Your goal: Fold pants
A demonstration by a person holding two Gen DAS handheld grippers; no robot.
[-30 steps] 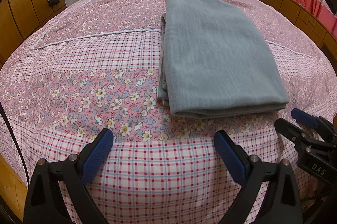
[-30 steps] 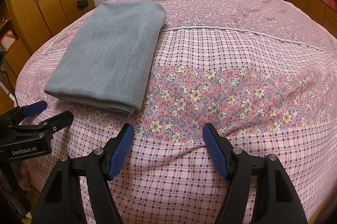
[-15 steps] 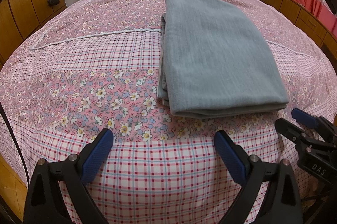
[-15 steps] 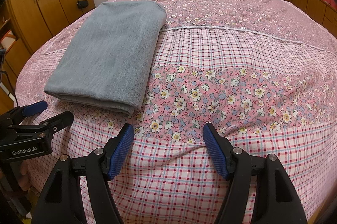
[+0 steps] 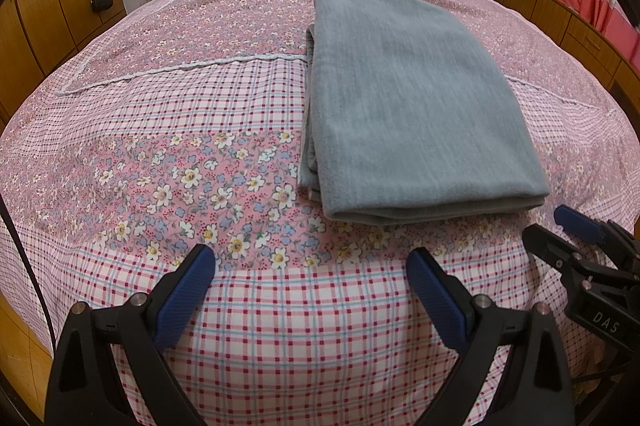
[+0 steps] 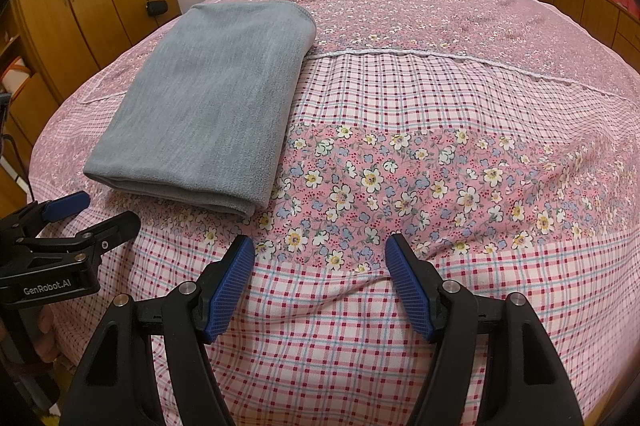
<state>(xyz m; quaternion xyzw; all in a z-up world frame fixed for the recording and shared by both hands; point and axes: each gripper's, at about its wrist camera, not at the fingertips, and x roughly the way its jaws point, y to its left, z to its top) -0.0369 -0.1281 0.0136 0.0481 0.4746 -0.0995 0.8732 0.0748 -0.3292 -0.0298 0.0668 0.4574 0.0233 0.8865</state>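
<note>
hand-held gripper (image 5: 311, 266) | black arms | blue ribbed pads (image 6: 232, 288) | silver screws | "GenRobot.AI" marking

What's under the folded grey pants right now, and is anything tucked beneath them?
The grey pants lie flat on the pink floral bedspread; its white trim line runs under them. Stacked layers show at their left edge. Whatever else lies beneath is covered.
</note>
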